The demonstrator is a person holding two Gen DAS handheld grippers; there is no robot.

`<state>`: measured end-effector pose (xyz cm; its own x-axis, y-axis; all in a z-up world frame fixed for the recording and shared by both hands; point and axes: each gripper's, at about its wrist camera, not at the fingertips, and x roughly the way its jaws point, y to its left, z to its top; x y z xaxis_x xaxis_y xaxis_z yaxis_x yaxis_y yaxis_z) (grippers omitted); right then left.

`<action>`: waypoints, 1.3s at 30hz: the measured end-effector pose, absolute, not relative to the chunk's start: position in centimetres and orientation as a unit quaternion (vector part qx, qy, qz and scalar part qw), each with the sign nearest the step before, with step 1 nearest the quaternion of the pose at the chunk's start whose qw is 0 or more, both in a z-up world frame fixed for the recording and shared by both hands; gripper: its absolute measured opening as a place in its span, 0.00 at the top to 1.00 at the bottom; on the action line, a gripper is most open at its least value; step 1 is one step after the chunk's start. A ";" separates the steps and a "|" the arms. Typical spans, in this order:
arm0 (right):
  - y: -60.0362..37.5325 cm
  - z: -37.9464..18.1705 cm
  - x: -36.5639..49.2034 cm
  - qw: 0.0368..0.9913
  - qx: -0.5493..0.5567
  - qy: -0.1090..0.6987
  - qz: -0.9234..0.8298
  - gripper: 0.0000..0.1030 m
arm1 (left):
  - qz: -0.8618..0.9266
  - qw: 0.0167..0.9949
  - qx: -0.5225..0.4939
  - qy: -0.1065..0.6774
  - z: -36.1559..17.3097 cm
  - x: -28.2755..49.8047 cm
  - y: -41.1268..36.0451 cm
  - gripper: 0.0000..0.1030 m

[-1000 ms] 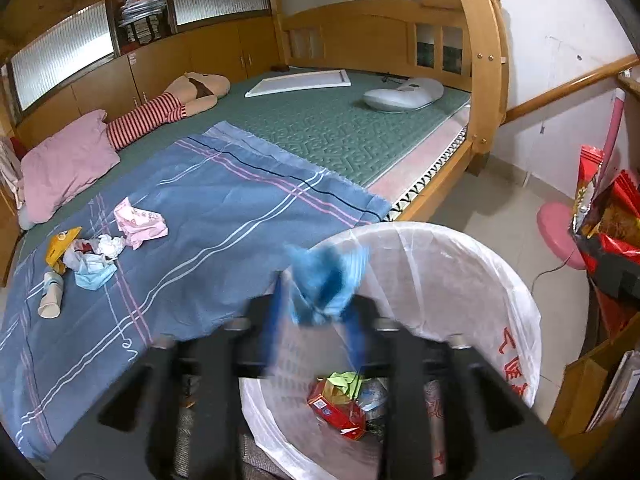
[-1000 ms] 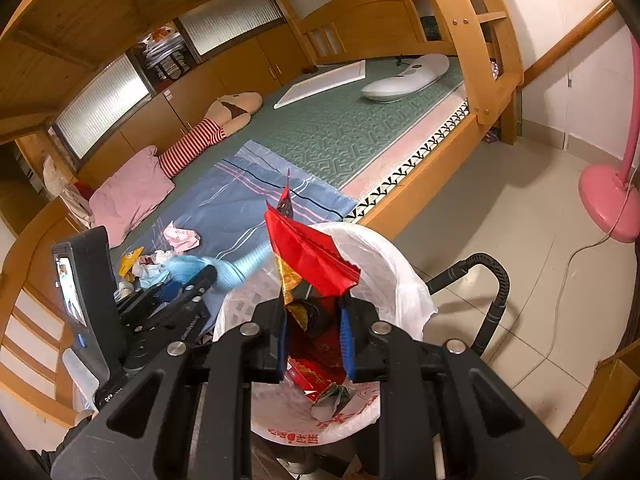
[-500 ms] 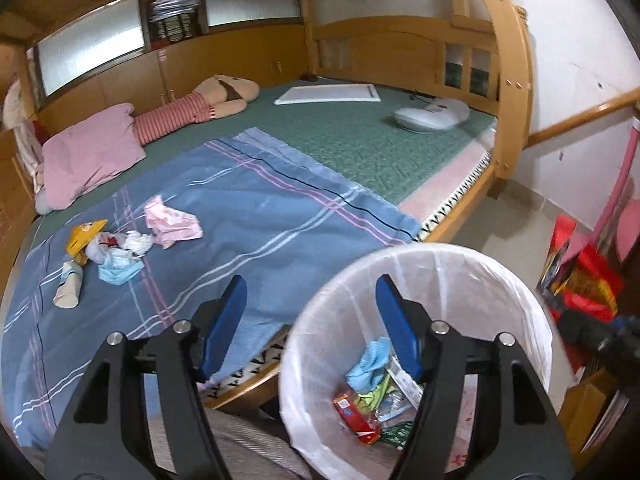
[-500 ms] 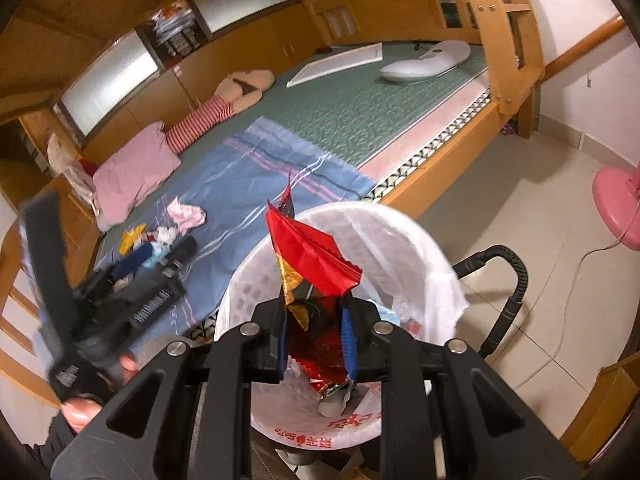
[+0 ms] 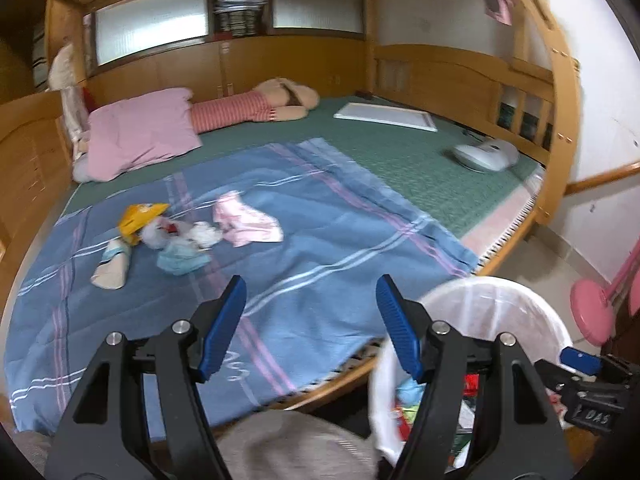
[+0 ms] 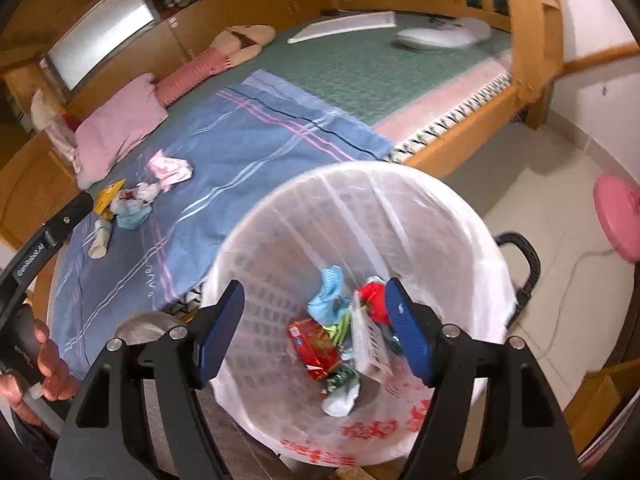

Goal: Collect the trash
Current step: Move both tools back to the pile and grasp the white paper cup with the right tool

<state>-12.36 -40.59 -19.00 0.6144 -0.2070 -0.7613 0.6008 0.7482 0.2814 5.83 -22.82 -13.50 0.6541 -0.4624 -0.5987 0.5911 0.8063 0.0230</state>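
Observation:
My left gripper [image 5: 310,320] is open and empty, above the near edge of the blue blanket [image 5: 320,248]. A pile of trash lies on the blanket ahead to the left: a yellow wrapper [image 5: 140,218], a blue mask [image 5: 180,260], white crumpled paper [image 5: 204,234], a pink wrapper [image 5: 246,224] and a paper cup [image 5: 112,266]. My right gripper [image 6: 314,328] is open and empty over the white-lined trash bin [image 6: 440,216], which holds a red wrapper [image 6: 372,296], a blue mask [image 6: 330,292] and other trash. The bin's rim also shows in the left wrist view [image 5: 500,292].
A pink pillow [image 5: 140,136], a striped doll [image 5: 256,106], a white board [image 5: 386,118] and a white device [image 5: 486,154] lie on the green mat. The wooden bed frame [image 6: 460,140] stands beside the bin. A pink fan base [image 6: 618,216] is on the floor to the right.
My left gripper opened, dropped the blue mask into the bin, and swung left toward the bed. My right gripper opened and let the red wrapper fall into the bin.

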 end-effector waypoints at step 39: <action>-12.8 -28.6 43.2 0.799 0.199 0.563 0.068 0.51 | 0.059 0.940 -0.045 0.333 -18.0 23.3 15.1 0.31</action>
